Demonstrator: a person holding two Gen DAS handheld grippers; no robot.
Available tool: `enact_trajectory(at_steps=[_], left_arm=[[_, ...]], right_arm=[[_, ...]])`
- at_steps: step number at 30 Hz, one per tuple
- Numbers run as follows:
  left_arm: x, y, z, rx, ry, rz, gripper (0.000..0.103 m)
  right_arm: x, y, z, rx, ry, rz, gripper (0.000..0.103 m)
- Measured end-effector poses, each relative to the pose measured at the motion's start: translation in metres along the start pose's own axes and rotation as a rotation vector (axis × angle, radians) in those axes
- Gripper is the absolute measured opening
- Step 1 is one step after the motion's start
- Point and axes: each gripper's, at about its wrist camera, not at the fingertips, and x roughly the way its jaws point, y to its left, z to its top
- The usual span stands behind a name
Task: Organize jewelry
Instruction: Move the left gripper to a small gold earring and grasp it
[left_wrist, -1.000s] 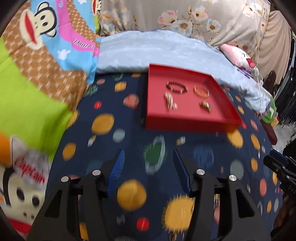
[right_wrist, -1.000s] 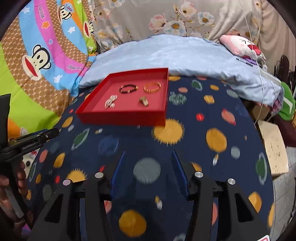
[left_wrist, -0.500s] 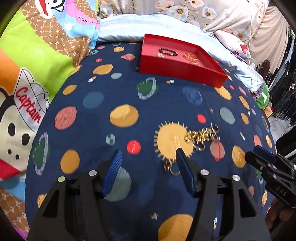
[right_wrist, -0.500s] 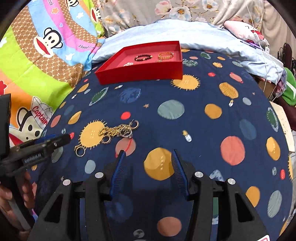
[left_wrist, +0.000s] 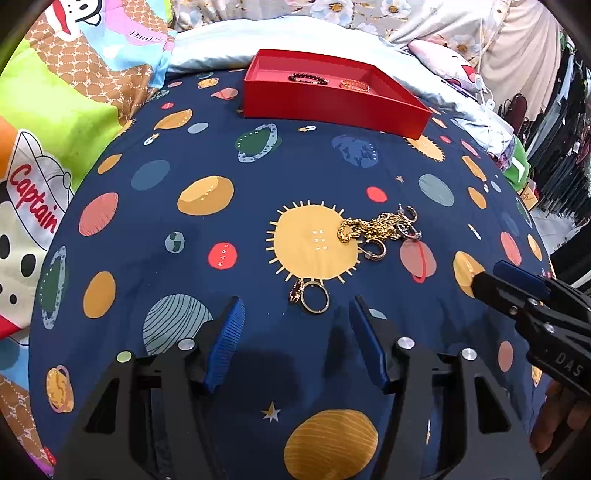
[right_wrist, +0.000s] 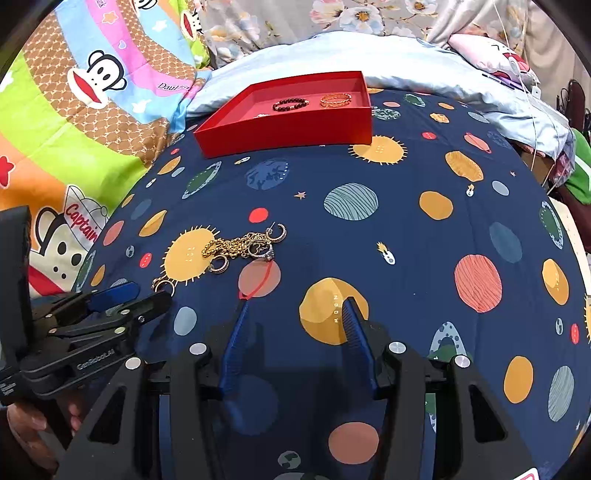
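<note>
A red tray (left_wrist: 332, 110) sits at the far side of the navy planet-print bedspread; it also shows in the right wrist view (right_wrist: 288, 129). A dark bead bracelet (left_wrist: 308, 78) and a gold bracelet (left_wrist: 354, 85) lie in it. A tangled gold chain (left_wrist: 369, 229) with hoop earrings and rings lies mid-bed, also seen in the right wrist view (right_wrist: 236, 245). A gold ring (left_wrist: 314, 297) lies just ahead of my left gripper (left_wrist: 295, 314), which is open and empty. My right gripper (right_wrist: 293, 314) is open and empty, to the right of the pile.
A cartoon-monkey quilt (left_wrist: 55, 129) lies at the left. A light blue pillow (right_wrist: 369, 55) lies behind the tray. The bed edge drops off at the right, with a green item (left_wrist: 519, 166) and a cardboard box (right_wrist: 580, 236) beyond.
Both grippers have pulled back from the tray toward the near side of the bed. The loose jewelry pile and ring now lie just ahead of them. Both stay open.
</note>
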Motion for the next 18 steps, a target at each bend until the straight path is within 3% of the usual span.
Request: enact_trajectory(at_steps=[6, 11, 18], left_arm=[[0.0034, 0.0001, 0.0028, -0.002, -0.021, 0.012, 0.041], [0.0041, -0.0002, 0.0035, 0.005, -0.017, -0.007, 0.011], [0.0032, -0.0015, 0.0029, 0.011, -0.015, -0.032, 0.009]], right_arm=[[0.0012, -0.0029, 0.0003, 0.009, 0.002, 0.005, 0.05], [0.0024, -0.0013, 0.0007, 0.007, 0.004, 0.01, 0.05], [0.0022, -0.0002, 0.0014, 0.003, 0.003, 0.012, 0.05]])
